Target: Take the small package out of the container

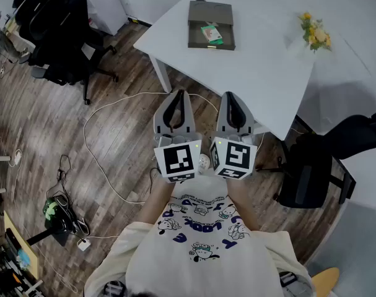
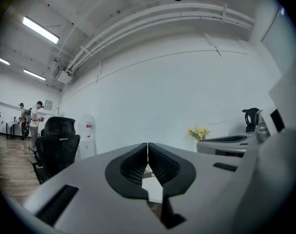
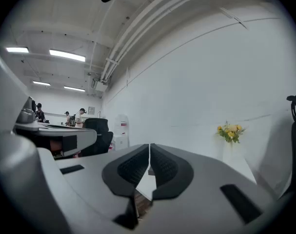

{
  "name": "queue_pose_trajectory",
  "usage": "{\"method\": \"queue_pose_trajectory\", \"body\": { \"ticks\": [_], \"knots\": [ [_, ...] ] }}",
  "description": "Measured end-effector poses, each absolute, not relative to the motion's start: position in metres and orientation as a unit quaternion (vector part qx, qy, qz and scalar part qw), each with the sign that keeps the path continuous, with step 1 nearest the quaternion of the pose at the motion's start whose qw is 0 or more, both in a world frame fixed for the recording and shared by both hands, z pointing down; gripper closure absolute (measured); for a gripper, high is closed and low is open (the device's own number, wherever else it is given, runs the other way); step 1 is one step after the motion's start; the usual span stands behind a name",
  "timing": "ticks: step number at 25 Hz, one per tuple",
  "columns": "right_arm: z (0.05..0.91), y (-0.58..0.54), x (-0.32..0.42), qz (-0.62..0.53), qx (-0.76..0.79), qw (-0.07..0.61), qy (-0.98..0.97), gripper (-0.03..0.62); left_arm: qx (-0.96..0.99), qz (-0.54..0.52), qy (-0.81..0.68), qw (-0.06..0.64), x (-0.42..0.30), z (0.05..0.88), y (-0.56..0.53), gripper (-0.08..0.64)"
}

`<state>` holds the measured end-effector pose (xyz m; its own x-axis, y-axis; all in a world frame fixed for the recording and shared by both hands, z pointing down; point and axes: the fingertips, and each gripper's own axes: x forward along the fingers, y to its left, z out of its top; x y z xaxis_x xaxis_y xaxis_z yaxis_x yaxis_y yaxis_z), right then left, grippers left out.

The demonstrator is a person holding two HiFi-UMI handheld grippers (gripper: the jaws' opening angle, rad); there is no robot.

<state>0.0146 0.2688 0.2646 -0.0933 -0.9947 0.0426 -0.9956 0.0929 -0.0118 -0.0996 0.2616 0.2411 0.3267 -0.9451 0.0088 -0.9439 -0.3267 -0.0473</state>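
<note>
Presently left gripper point(image 1: 178, 93) and right gripper point(image 1: 230, 95) hover closed, empty, off the table's point(image 1: 256, 67) near edge — small package point(image 1: 211, 33) lies in the container point(image 1: 203, 11) by the far-left edge.

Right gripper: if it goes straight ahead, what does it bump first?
Probably the near edge of the white table; the right gripper, jaws shut, points level at it. Height is hard to judge, so it might skim over.
</note>
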Motion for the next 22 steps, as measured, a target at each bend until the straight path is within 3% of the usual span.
{"method": "queue_pose_trajectory", "body": {
  "ticks": [22],
  "knots": [
    [0.281, 0.227, 0.041, 0.023, 0.643, 0.020, -0.765, 0.560, -0.799, -0.027, 0.600, 0.003, -0.061, 0.256, 0.226, 0.543]
  ]
}}
